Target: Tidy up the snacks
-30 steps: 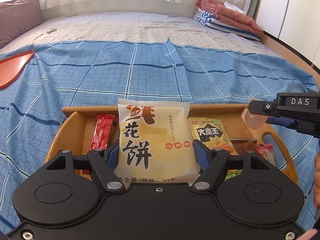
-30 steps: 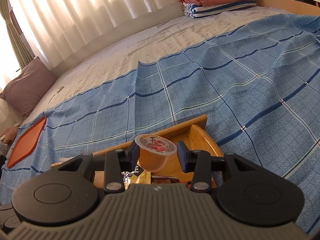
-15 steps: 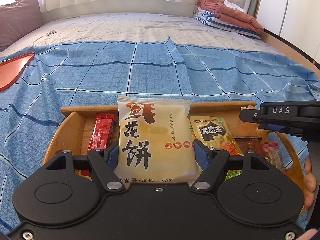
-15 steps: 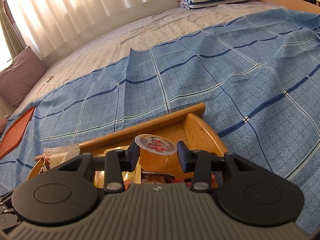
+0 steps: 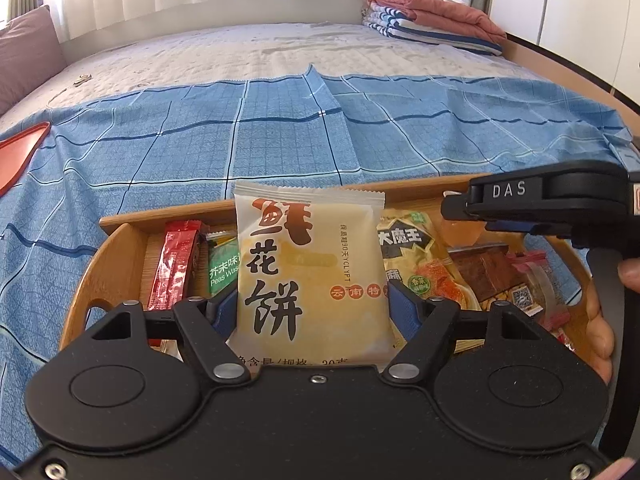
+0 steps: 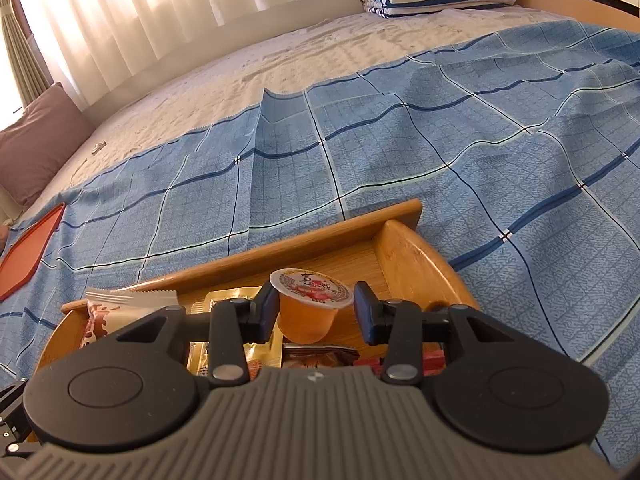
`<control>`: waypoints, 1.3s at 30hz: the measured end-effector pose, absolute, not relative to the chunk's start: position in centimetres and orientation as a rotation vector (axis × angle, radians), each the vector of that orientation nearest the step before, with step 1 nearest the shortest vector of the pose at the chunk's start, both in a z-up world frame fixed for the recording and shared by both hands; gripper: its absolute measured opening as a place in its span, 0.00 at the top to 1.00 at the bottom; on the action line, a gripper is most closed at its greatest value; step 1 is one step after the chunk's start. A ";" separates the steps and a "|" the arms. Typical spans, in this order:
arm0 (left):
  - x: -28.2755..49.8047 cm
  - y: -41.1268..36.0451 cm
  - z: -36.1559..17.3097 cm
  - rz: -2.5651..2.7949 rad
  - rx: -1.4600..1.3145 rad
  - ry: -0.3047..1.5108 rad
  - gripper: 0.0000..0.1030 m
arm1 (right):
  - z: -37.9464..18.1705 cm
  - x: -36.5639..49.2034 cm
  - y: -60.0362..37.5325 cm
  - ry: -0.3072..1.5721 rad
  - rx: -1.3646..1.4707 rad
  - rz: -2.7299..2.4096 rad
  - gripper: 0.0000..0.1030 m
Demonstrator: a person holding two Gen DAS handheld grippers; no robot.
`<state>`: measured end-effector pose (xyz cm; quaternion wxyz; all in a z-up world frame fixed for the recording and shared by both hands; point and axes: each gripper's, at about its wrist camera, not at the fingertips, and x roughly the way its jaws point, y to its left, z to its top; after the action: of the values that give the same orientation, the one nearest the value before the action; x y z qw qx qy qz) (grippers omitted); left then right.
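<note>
The left gripper (image 5: 310,312) holds a flower-cake packet (image 5: 310,272) by its side edges, upright over the middle of the wooden tray (image 5: 120,240); pale yellow with bold lettering, it looks light, soft and crushable. The right gripper's (image 6: 316,316) fingers pinch a small orange jelly cup (image 6: 308,312), foil-lidded and probably slippery, above the tray's right end.

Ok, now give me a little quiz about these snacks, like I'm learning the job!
1. True or false: the left hand-held gripper holds the yellow pastry packet.
2. What does the right hand-held gripper hold? A) an orange jelly cup B) a spoon C) a banana
3. Fill in: the red packet lies in the wooden ____.

Key: 1 true; 2 A; 3 tray.
</note>
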<state>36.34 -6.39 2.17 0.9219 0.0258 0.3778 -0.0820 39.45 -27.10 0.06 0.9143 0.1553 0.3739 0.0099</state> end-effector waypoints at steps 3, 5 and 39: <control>36.2 -6.7 2.0 -0.174 0.080 0.769 0.29 | 0.0 39.4 -27.1 0.768 0.314 0.021 0.54; 36.1 -6.8 2.0 -0.173 0.083 0.769 0.28 | -0.1 39.3 -27.1 0.772 0.319 0.026 0.52; 21.4 -3.1 12.7 -0.178 0.111 0.632 0.03 | 11.3 24.0 -26.5 0.539 0.226 0.112 0.00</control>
<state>21.45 -3.11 12.68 0.9451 0.0546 0.3101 -0.0871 24.03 -26.49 11.35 0.9560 0.1113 0.2656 0.0553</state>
